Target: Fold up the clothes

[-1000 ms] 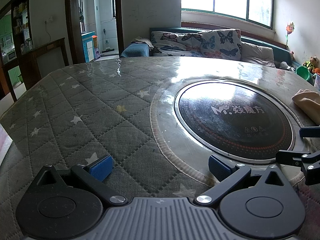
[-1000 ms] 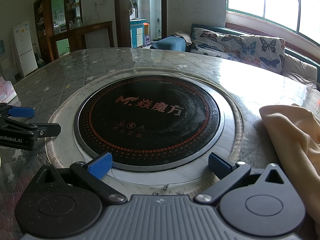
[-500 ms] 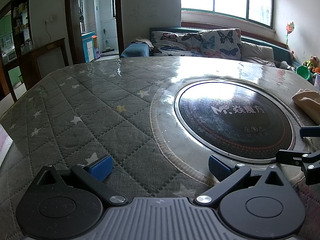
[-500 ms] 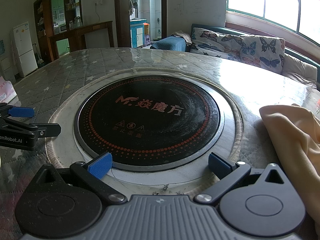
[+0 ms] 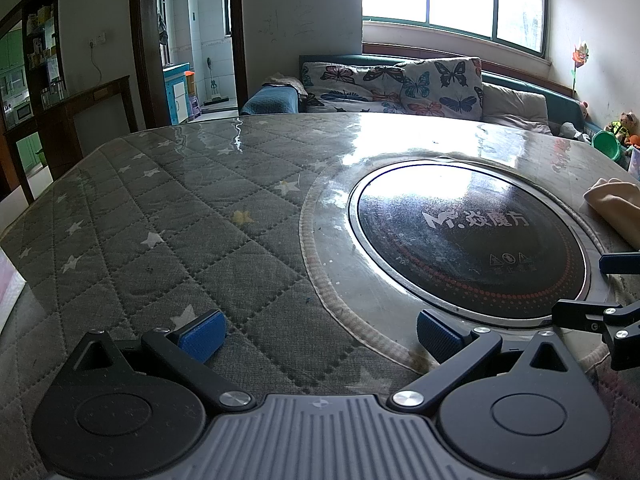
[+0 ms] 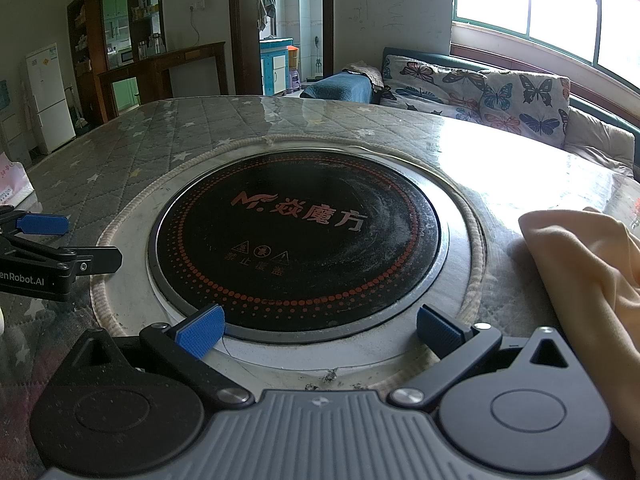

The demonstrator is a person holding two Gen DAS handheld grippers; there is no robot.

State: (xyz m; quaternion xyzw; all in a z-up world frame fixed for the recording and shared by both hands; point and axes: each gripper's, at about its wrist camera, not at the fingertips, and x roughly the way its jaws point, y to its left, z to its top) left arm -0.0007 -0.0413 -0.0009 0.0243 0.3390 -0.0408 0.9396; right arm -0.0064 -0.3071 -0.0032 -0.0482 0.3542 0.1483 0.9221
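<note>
While both tools hover low over the bench, nothing is in hand yet. The left gripper (image 5: 318,336) has its blue pads (image 5: 200,334) spread wide, with only quilted cover between them. The right gripper (image 6: 318,332) is just as wide, its own pads (image 6: 200,330) straddling the near rim of the round cooktop (image 6: 298,244) and gripping nothing at all.

So where's the garment? Over on the right: a pale peach cloth (image 6: 592,276) lies bunched on the bench, just beside the right gripper's right finger and reaching down past its housing. From the left wrist view only a corner of it (image 5: 614,210) shows at the far right edge, beyond the cooktop.

My read: this is the very start, folding not begun, cloth still rumpled. The next move calls for the right gripper to swing right and pinch an edge of that cloth, then draw it toward the open middle; the left one would have to cross over the cooktop to take a second edge and spread it flat.

Now the writing. On the black glass, an orange logo reads "M." followed by Chinese characters, with three small warning symbols and a further line of characters beneath. On the left gripper's body (image 6: 24,280), seen from the right wrist, part of a label reads "enRobot.AI".

Underneath everything lies the grey quilted cover (image 5: 168,216) with pale stars, glossy under a clear sheet.
</note>
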